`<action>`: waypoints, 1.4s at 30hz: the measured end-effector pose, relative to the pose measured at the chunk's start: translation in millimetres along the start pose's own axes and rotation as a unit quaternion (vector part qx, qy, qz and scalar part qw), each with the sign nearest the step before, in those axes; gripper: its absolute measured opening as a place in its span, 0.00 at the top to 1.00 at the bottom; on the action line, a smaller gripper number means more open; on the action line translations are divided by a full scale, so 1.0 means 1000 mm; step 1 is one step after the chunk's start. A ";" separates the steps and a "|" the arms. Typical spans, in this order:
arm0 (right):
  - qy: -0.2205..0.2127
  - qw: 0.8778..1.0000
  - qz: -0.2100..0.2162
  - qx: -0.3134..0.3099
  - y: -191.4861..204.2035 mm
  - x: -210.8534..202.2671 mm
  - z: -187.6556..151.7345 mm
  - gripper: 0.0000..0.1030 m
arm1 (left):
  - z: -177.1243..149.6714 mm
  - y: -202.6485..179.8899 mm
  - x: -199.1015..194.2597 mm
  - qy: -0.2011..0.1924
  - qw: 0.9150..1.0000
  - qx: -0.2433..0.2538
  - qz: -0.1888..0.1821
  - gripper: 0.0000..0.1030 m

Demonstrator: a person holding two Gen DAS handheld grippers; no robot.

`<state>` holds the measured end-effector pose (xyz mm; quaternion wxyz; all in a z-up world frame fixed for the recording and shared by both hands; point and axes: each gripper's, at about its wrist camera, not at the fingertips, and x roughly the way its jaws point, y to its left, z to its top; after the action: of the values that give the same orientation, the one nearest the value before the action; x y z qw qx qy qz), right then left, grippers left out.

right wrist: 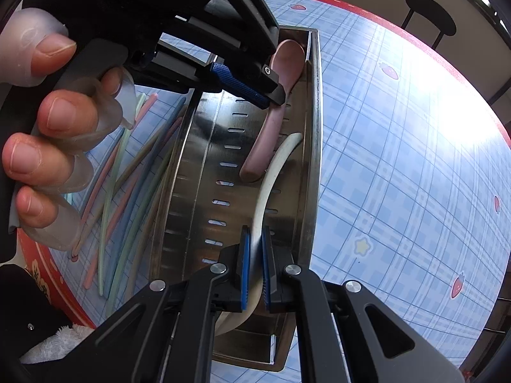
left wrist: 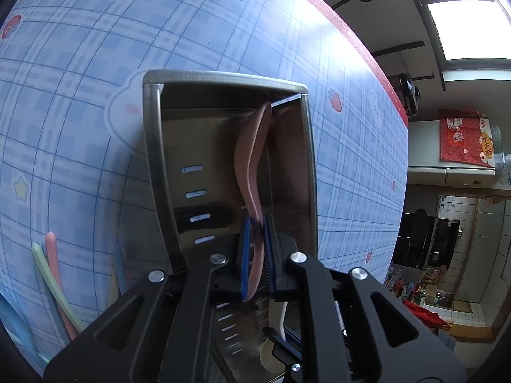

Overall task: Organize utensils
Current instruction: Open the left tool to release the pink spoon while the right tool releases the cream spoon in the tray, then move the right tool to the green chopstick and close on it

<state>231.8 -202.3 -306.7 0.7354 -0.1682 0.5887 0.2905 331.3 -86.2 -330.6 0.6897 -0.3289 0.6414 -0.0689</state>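
Observation:
A steel utensil tray (left wrist: pixel 150 121) with slotted bottom lies on the blue plaid tablecloth; it also shows in the right wrist view (right wrist: pixel 314 127). My left gripper (left wrist: pixel 257 255) is shut on a pink spoon (left wrist: pixel 249 153) and holds it inside the tray's right compartment; the pink spoon (right wrist: pixel 287 60) also shows in the right wrist view with the left gripper (right wrist: pixel 271 94) on its handle. My right gripper (right wrist: pixel 255 271) is shut on a white spoon (right wrist: pixel 274 166) in the same compartment, beside the pink one. The white spoon (left wrist: pixel 276 316) shows low in the left view.
Several coloured chopsticks (right wrist: pixel 121 172), green, pink and blue, lie loose on the cloth left of the tray; they also show in the left wrist view (left wrist: pixel 51 274). The table's red edge (right wrist: pixel 472 73) runs behind. A black stool (right wrist: pixel 428 19) stands beyond it.

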 end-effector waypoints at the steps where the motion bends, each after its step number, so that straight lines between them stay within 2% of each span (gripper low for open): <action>1: 0.002 1.000 -0.001 0.000 0.002 0.000 -0.001 0.93 | 0.000 0.000 0.000 -0.001 1.000 0.003 -0.001 0.87; 3: 0.004 1.000 -0.006 0.001 0.004 0.001 0.000 0.93 | 0.000 -0.003 -0.005 -0.007 1.000 0.013 0.001 0.79; 7: -0.010 1.000 -0.006 0.011 0.005 -0.006 0.000 0.92 | -0.001 -0.010 -0.029 -0.028 0.999 0.035 -0.009 0.74; 11: -0.046 0.999 -0.009 0.023 0.012 -0.036 -0.002 0.90 | -0.008 -0.018 -0.074 -0.073 0.994 0.076 -0.008 0.68; 12: -0.060 0.998 -0.017 0.029 0.014 -0.046 -0.003 0.84 | -0.013 -0.020 -0.088 -0.088 0.992 0.091 -0.003 0.64; 14: -0.089 0.994 -0.026 0.062 0.012 -0.064 -0.008 0.74 | -0.023 -0.016 -0.118 -0.122 0.986 0.114 0.006 0.56; 16: -0.115 0.985 -0.050 0.119 0.009 -0.078 -0.014 0.51 | -0.038 -0.007 -0.153 -0.163 0.977 0.133 0.019 0.42; 17: -0.130 0.978 -0.054 0.151 0.005 -0.084 -0.016 0.46 | -0.048 0.000 -0.170 -0.185 0.972 0.140 0.029 0.40; 18: -0.143 0.971 -0.060 0.183 0.007 -0.091 -0.019 0.35 | -0.057 0.009 -0.186 -0.205 0.967 0.145 0.038 0.37; 19: -0.153 0.962 -0.066 0.214 0.001 -0.097 -0.022 0.30 | -0.066 0.018 -0.201 -0.218 0.964 0.146 0.049 0.20; 20: -0.162 0.953 -0.067 0.247 0.000 -0.106 -0.023 0.30 | -0.074 0.026 -0.214 -0.227 0.961 0.147 0.052 0.14; 21: -0.172 0.947 -0.060 0.266 0.006 -0.113 -0.022 0.28 | -0.082 0.033 -0.227 -0.236 0.958 0.152 0.052 0.12; 23: -0.193 0.951 -0.048 0.235 0.026 -0.122 -0.022 0.27 | -0.097 0.044 -0.249 -0.247 0.949 0.185 0.065 0.10; 25: -0.198 0.958 -0.066 0.199 0.044 -0.127 -0.024 0.25 | -0.110 0.059 -0.270 -0.265 0.938 0.198 0.102 0.08; 29: -0.182 0.961 -0.015 0.205 0.058 -0.116 -0.041 0.24 | -0.132 0.095 -0.301 -0.287 0.927 0.207 0.120 0.06; 32: -0.177 0.965 0.000 0.193 0.072 -0.101 -0.054 0.27 | -0.145 0.130 -0.304 -0.286 0.931 0.191 0.121 0.06; 36: -0.158 0.969 0.002 0.190 0.082 -0.086 -0.065 0.37 | -0.155 0.172 -0.289 -0.262 0.948 0.147 0.108 0.07; 38: -0.156 0.968 0.007 0.195 0.084 -0.082 -0.065 0.42 | -0.159 0.185 -0.277 -0.250 0.953 0.135 0.103 0.07; 41: -0.150 0.970 0.004 0.190 0.089 -0.077 -0.063 0.46 | -0.164 0.198 -0.259 -0.231 0.961 0.124 0.093 0.13; 42: -0.149 0.971 0.004 0.186 0.091 -0.075 -0.062 0.49 | -0.166 0.201 -0.253 -0.224 0.963 0.121 0.090 0.18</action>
<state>116.9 -185.6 -241.1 0.8319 0.0193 0.5172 0.2002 69.2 139.6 -220.8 0.8537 -0.1913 0.4843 -0.0085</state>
